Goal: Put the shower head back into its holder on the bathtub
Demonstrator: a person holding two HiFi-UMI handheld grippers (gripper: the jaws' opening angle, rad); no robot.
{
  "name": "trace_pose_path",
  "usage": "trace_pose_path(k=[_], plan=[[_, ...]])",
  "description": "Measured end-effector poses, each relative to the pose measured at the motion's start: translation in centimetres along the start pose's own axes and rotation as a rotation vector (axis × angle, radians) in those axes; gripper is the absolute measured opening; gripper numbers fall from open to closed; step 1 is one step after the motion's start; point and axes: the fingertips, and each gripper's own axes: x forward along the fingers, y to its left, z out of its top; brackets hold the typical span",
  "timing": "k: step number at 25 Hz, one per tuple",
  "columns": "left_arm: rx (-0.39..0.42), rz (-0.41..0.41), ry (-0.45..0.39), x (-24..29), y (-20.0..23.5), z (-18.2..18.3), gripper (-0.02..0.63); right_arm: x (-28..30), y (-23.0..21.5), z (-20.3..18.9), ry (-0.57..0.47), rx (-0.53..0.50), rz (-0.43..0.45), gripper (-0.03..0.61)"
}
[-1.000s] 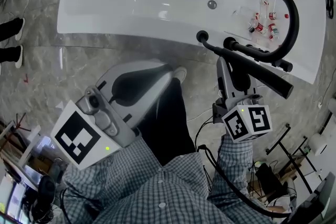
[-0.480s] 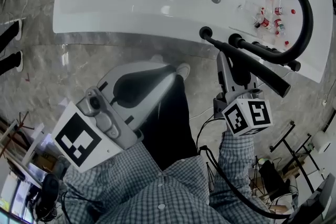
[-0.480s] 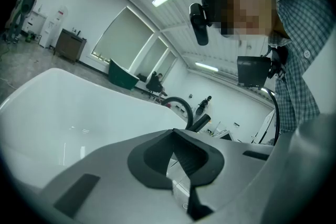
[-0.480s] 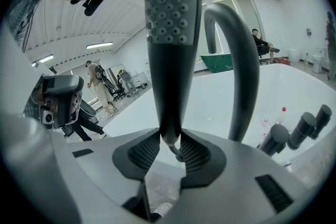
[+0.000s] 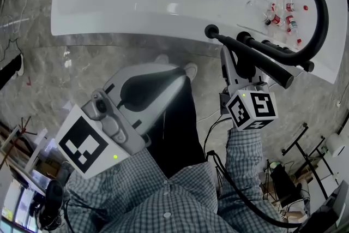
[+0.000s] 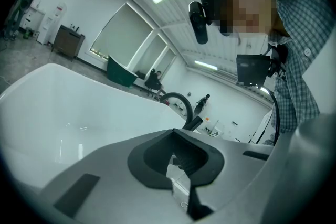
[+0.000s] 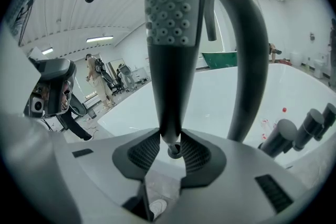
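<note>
A slim black rod-shaped shower head [image 7: 170, 34], dotted with nozzles, slants out from the white bathtub [image 5: 136, 3] rim, nozzle end outermost. The right claw [image 7: 170, 147] clamps its lower end; the left claw [image 6: 178, 176] is closed and empty.

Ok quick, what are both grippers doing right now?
Left gripper: shut, empty.
Right gripper: shut on the shower head.

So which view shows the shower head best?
Right gripper view: the shower head fills it, nozzles visible, held in the right gripper. Head view shows it small. Left gripper view doesn't clearly show it.
</note>
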Motion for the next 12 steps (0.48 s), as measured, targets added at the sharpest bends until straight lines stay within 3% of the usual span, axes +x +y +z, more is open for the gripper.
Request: trace_pose_path(k=[12], plan=[[-0.005,-0.002,0.008,0.0,0.0,-0.3,0.009,2.5,0.4,-1.6,0.079,-0.166,-0.009,0.12]])
